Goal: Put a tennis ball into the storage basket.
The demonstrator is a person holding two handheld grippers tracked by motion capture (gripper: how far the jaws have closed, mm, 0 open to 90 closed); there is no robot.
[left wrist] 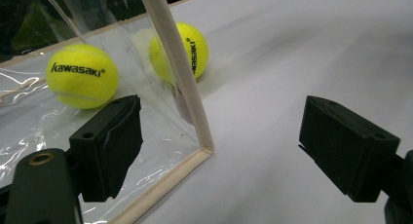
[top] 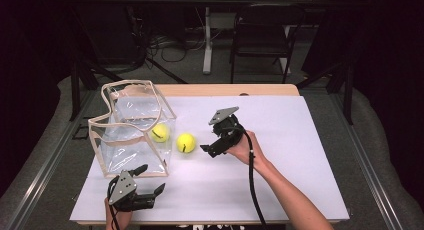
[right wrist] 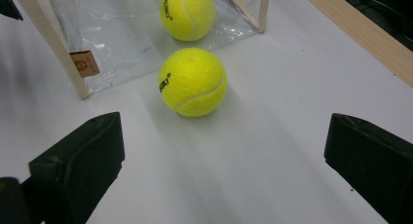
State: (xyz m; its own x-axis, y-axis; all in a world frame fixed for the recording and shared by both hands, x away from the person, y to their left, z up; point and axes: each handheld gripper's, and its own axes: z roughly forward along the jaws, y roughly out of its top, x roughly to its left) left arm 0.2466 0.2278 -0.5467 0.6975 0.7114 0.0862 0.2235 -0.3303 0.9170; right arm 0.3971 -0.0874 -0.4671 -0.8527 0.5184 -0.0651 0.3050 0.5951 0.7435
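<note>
Tennis ball [right wrist: 193, 82], yellow with dark lettering, lies on the white table [top: 280, 140] just beside the clear plastic bag [top: 132, 127], right in front of the right gripper [top: 214, 149]. That gripper's jaws are spread wide, with the ball between their lines but farther out, not yet touched. A second tennis ball [top: 160, 132] sits inside the bag, behind the clear wall. The left gripper [top: 150, 180] waits near the bag's front corner, jaws likewise spread, one on each side of the beige trim [left wrist: 178, 68] and gripping nothing. The likely snag: the loose ball rolls freely, so a jaw meeting it off-centre could knock it away. With the bag unheld, a push could also slide or crumple its soft walls.
</note>
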